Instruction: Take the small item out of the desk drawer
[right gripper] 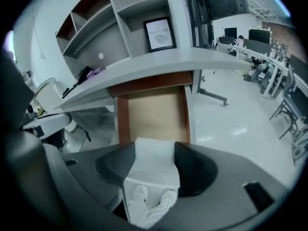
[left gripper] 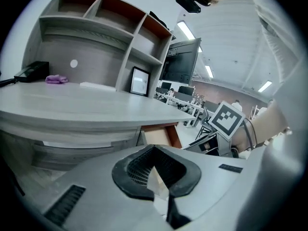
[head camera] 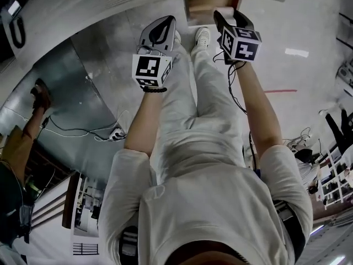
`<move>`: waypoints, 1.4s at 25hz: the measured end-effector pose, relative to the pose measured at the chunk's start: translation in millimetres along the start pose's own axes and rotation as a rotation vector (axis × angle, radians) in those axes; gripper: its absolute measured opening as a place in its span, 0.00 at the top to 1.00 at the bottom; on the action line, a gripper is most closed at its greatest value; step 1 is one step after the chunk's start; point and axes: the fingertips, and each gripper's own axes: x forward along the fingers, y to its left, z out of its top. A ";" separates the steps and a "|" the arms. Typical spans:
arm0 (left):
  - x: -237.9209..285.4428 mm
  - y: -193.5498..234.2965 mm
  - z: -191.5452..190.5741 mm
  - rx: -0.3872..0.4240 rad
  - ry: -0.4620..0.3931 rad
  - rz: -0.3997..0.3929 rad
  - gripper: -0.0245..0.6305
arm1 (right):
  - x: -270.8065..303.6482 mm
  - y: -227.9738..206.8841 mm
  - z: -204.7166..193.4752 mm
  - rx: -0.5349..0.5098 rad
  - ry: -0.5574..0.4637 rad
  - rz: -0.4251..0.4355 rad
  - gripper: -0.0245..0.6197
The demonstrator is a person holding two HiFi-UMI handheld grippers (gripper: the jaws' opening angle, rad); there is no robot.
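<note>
Two tongs hang before a curved pale grey desk (left gripper: 96, 107). The left gripper (left gripper: 154, 148) has its tips pressed together on nothing, clear of the desk's edge. A wooden drawer (right gripper: 154, 112) juts open from under that edge, with glossy white floor (right gripper: 231, 119) free to its right. At the drawer's near end the right gripper (right gripper: 155, 146) pinches a small white flat-sided item (right gripper: 153, 165). A framed print (right gripper: 160, 32) on the desk reads "NATURE".
</note>
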 end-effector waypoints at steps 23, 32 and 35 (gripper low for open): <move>-105.6 -22.3 138.5 0.045 -0.137 0.015 0.96 | -163.8 66.3 109.5 -0.023 -0.230 0.009 0.57; -147.7 -5.1 229.9 0.091 -0.267 0.075 0.96 | -250.8 81.1 187.0 -0.047 -0.417 0.016 0.57; -162.6 -5.5 257.8 0.117 -0.304 0.082 0.96 | -280.3 89.2 209.2 -0.060 -0.486 0.022 0.57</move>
